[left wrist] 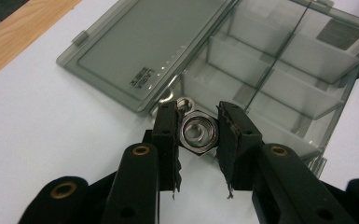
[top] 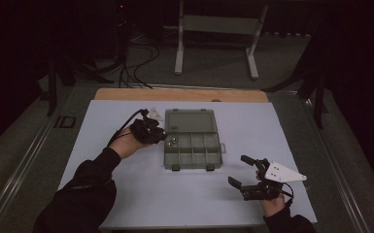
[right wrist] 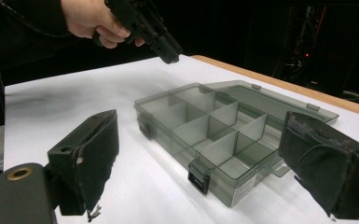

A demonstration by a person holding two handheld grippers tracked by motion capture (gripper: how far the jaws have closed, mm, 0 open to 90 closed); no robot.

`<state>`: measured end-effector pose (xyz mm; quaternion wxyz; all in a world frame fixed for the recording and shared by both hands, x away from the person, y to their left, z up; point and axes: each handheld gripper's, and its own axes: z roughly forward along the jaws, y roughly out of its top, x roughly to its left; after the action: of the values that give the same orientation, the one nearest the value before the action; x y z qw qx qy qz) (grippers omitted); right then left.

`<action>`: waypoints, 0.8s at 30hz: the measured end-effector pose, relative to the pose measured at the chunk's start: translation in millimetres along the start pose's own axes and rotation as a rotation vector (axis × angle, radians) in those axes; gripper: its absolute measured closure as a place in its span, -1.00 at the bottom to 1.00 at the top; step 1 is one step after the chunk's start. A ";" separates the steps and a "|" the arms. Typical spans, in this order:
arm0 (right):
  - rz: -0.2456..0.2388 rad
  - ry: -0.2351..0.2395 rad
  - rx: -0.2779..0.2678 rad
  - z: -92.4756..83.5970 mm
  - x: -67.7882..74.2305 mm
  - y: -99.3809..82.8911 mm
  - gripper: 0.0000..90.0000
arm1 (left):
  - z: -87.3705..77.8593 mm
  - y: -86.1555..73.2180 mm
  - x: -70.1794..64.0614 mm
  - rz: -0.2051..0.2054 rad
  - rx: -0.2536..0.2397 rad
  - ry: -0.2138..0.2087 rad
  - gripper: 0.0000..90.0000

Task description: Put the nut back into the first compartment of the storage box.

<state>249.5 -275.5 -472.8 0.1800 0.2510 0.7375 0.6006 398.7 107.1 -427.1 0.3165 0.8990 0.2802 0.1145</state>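
Observation:
A clear grey compartment box (top: pixel 193 165) lies open in the middle of the white mat, its lid (top: pixel 190 121) folded flat at the far side. My left gripper (top: pixel 161 136) hovers at the box's near-left corner and is shut on a silver hex nut (left wrist: pixel 196 133), which sits squarely between the pads. Below it, more small metal parts (left wrist: pixel 183 102) lie in the corner compartment. In the right gripper view the left gripper (right wrist: pixel 165 44) hangs above the box (right wrist: pixel 168 133). My right gripper (top: pixel 238 170) rests low at the front right, open, nothing between its fingers.
The box's other compartments (left wrist: pixel 279 84) look empty. A white mat (top: pixel 126 194) covers the table, with a wooden edge (top: pixel 126 94) at the back. A metal stand (top: pixel 216 29) and cables (top: pixel 136 68) are on the floor beyond.

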 end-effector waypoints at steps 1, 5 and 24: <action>0.001 0.000 0.000 -0.1 0.0 0.0 -0.73 | 3.6 1.6 -0.5 -0.014 -0.007 -0.004 0.57; 0.000 0.000 0.000 -0.3 -0.2 -0.1 -0.73 | 12.0 3.0 -0.2 -0.018 -0.005 -0.003 0.57; 0.003 0.004 -0.005 -1.0 -0.7 -0.1 -0.73 | 45.5 4.6 -6.0 -0.071 -0.009 -0.005 -0.02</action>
<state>249.6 -276.7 -472.7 0.1780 0.2506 0.7360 0.6032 413.2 77.7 -459.5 0.3250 0.8873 0.3107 0.1023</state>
